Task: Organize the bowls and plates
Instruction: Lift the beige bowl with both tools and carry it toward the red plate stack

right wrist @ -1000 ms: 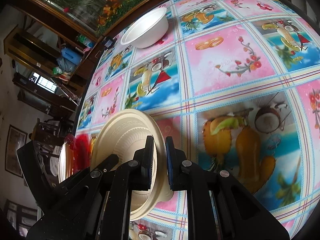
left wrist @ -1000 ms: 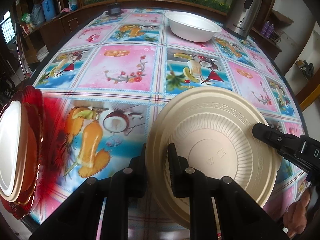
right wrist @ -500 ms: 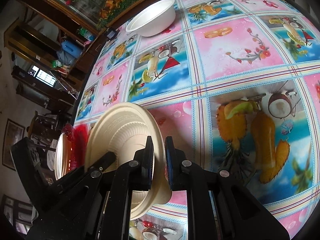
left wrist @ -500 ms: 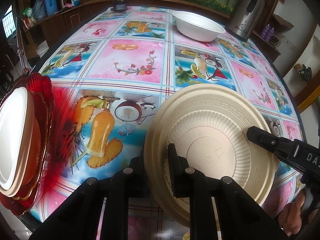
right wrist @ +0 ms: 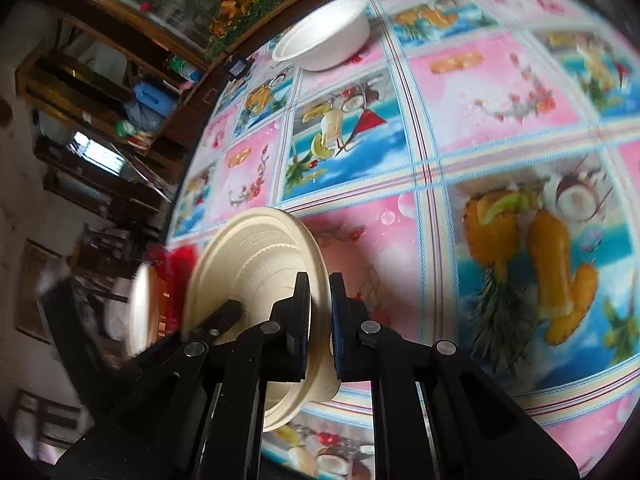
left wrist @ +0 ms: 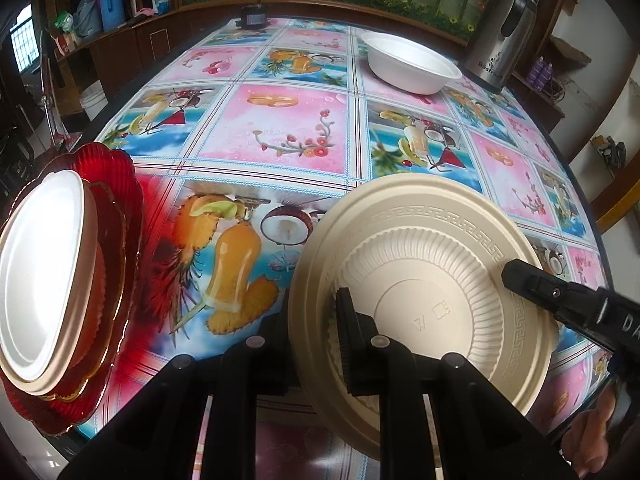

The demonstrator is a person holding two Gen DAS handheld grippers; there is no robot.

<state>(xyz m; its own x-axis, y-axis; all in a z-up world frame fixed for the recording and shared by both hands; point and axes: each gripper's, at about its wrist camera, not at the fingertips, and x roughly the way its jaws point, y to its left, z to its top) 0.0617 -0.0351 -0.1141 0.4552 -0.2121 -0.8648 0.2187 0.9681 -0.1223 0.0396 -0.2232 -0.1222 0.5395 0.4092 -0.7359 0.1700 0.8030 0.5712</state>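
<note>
the cream plate (left wrist: pixel 424 280) is held up above the near edge of the table (left wrist: pixel 280 128), tilted, its ribbed underside facing the left wrist camera. the left gripper (left wrist: pixel 316 328) is clamped on the plate's near-left rim: one finger lies against the ribbed underside, the other is hidden behind the rim. the right gripper (right wrist: pixel 319 324) pinches the opposite rim of the same plate (right wrist: pixel 256 264), the rim passing edge-on between its two closed fingers, one pad on each face. in the left view its black finger shows on the plate's right rim.

at the table's near-left corner a red scalloped dish (left wrist: pixel 124 208) carries a stack topped by a white plate (left wrist: pixel 38 264). a white bowl (left wrist: pixel 412 66) stands near the far edge, just beside a steel kettle (left wrist: pixel 500 36).
</note>
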